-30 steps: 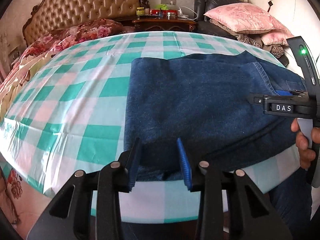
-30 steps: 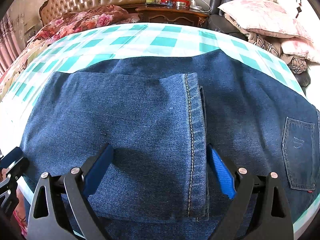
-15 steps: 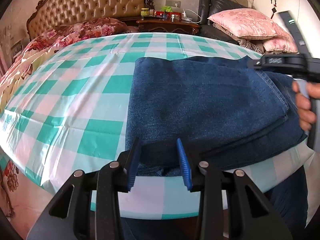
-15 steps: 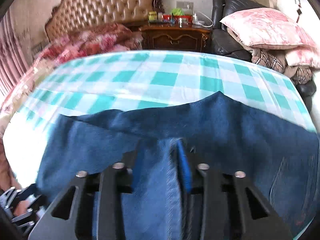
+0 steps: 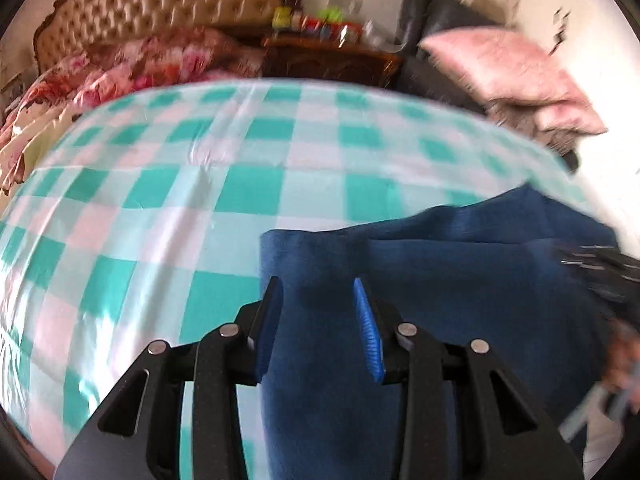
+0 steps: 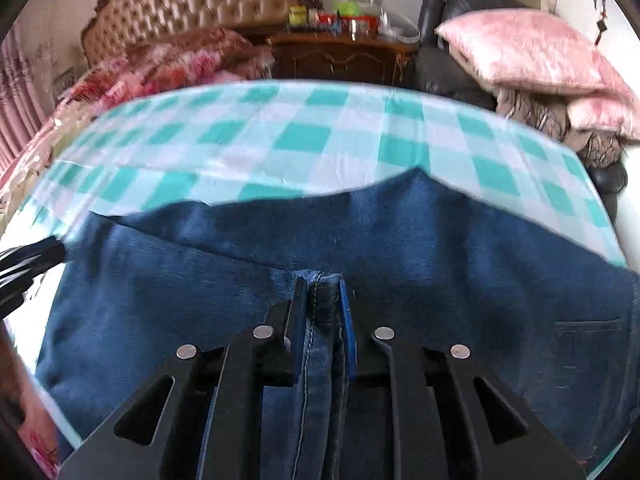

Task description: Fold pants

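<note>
Folded blue denim pants [image 6: 400,248] lie on near part of worktop with green-and-white checked cloth [image 6: 304,136]. Right gripper [image 6: 323,284] at near edge of pants, stitched hem between fingers [image 6: 299,304]. Left gripper [image 5: 316,288] over left end of pants, fingers either side of fold. Behind worktop: dark wooden nightstand [image 6: 340,56]. Left of nightstand: bed with tufted tan headboard [image 6: 192,8]. Right of nightstand: pink pillow [image 6: 520,52] on black leather chair [image 6: 444,68].

2 close, down-tilted views, shared pants [image 5: 460,280]
</note>
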Available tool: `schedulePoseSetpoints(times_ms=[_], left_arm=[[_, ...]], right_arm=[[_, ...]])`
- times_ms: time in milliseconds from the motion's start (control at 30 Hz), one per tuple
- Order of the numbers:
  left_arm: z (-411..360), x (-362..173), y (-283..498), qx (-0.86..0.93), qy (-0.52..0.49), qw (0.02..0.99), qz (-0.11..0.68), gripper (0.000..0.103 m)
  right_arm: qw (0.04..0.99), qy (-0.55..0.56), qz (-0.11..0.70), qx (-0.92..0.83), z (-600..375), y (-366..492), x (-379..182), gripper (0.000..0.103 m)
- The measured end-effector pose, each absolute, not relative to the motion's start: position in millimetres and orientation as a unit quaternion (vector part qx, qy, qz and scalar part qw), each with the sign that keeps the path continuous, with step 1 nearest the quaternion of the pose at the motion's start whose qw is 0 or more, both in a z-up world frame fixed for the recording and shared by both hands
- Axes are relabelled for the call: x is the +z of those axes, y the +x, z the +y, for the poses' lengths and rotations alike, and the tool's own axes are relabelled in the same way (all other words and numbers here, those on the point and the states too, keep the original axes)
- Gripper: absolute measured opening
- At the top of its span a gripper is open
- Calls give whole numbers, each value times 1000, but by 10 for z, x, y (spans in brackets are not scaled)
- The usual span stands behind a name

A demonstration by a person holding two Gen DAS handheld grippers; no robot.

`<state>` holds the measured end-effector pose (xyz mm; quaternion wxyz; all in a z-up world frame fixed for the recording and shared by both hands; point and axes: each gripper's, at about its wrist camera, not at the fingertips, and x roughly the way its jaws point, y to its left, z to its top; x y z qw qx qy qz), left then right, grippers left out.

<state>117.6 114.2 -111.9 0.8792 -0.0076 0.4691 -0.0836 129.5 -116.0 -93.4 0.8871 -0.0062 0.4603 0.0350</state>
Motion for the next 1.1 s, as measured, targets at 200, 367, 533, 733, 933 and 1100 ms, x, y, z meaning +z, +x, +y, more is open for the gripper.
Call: schedulePoseSetpoints(times_ms=[200, 367, 533, 733, 933, 1100], left_arm=[[1361, -1181, 1049, -57, -39, 879, 472, 50], [1778, -1112, 364, -38, -127, 883, 451, 46], [1797, -1179, -235, -62, -171, 877, 444, 41], [1612, -1321, -463, -65, -131, 885, 443, 35], [1510, -1329, -513, -62, -76, 899, 427, 35], [1616, -1259, -556, -68, -116, 901, 413, 69]], right_arm=[[866, -56, 492, 73, -1013, 933, -1035, 18], [869, -104, 480, 62, -959, 748, -1160, 17], [874, -135, 465, 45, -879, 694, -1195, 17], [873, -179, 454, 25, -769, 669, -1223, 21], [870, -133, 474, -4, -795, 758, -1041, 56], [868, -152, 473, 2, -631, 733, -1063, 59]])
